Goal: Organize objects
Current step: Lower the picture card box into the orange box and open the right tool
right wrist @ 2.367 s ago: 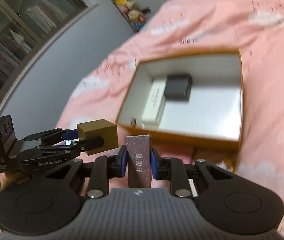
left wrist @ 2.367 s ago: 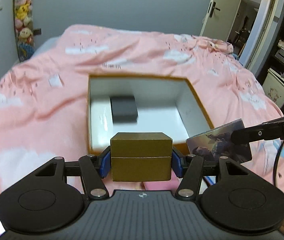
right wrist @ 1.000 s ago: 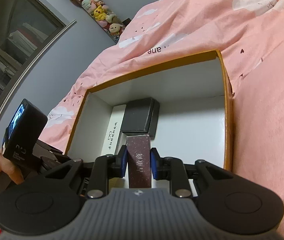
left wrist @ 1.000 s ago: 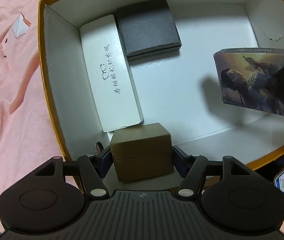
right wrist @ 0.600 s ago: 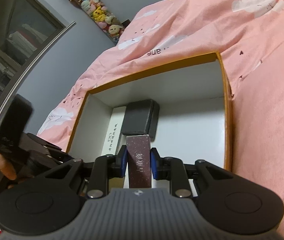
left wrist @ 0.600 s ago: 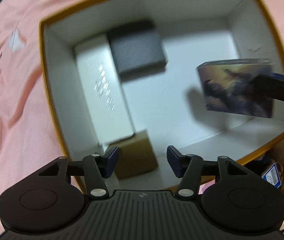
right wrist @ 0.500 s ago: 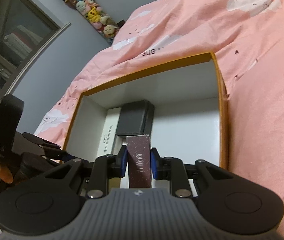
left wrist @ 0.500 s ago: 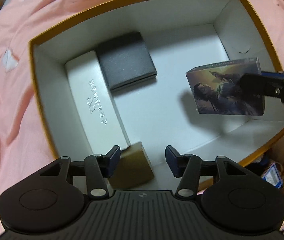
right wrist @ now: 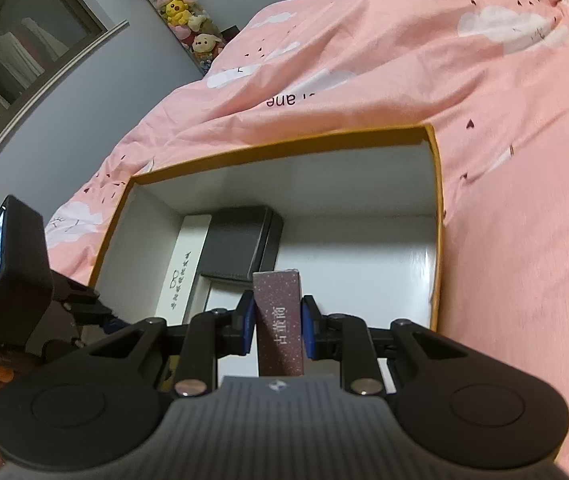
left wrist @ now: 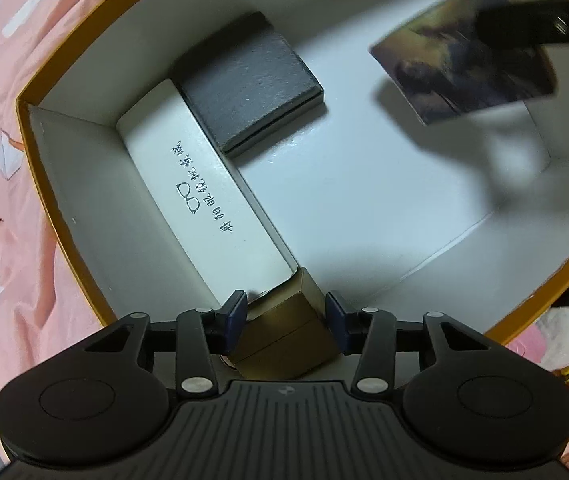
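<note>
pink duvet under orange-rimmed storage box, white inside. long white glasses case lies along box's left wall; dark grey case touching its far end. left gripper jaws spread, gold box loose between them in near left corner, touching white case. right gripper clamped on upright purple picture box, held above box's right half.

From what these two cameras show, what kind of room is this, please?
Most likely a bedroom in a home. A pink duvet with white clouds covers what looks like a bed, plush toys hang along the grey wall, and the open orange-rimmed box being filled rests on that bedding.
</note>
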Tool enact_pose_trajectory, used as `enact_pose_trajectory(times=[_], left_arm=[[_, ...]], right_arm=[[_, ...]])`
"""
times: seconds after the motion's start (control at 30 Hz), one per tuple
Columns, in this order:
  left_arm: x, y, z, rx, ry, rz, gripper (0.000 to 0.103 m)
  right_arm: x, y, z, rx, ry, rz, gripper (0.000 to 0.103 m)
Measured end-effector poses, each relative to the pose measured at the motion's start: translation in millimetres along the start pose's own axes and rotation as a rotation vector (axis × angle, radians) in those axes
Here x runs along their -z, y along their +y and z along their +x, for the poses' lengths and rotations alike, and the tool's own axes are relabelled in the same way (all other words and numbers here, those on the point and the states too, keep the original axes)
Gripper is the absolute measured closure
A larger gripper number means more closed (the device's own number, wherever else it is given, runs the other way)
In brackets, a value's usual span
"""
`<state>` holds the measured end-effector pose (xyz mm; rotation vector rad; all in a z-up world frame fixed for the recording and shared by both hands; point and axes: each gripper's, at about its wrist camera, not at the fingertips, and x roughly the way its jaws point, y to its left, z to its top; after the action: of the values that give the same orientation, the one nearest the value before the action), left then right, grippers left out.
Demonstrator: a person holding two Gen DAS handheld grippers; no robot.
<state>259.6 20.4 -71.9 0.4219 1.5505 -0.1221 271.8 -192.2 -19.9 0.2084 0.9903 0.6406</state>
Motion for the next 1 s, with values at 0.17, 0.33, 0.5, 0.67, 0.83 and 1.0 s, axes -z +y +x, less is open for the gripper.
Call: enact_pose_trajectory(times=[0.17, 0.33, 0.5, 0.67, 0.83, 1.0], left_arm=[[-0.2, 2.3, -0.3, 0.016, -0.02, 0.013, 0.05], [1.5, 18.4, -17.3, 0.103, -0.133, -0.022, 0.049], [-0.5, 32.4, -30.2, 0.13, -0.221, -0.079, 0.049], [-1.1, 37.4, -25.6, 0.157, -0.271, -0.118, 0.049], [3.5, 36.5, -28.4, 0.174, -0.277, -0.125, 0.049], [3.6, 34.4, -21.1, 0.184, -0.28, -0.126, 0.049]], right_arm=[[-6.8, 13.8, 10.9, 0.048, -0.005, -0.109, 0.078], [-10.2, 32.7, 23.0, 0.116, 0.003, -0.31, 0.078], [-4.5, 64.0, 35.9, 0.22, -0.015, -0.652, 0.079], [23.8, 86.2, 53.8, 0.291, -0.021, -1.057, 0.079], [43.8, 87.7, 62.7, 0.298, 0.016, -1.279, 0.079], [52.0, 84.2, 61.4, 0.293, 0.065, -1.331, 0.078]])
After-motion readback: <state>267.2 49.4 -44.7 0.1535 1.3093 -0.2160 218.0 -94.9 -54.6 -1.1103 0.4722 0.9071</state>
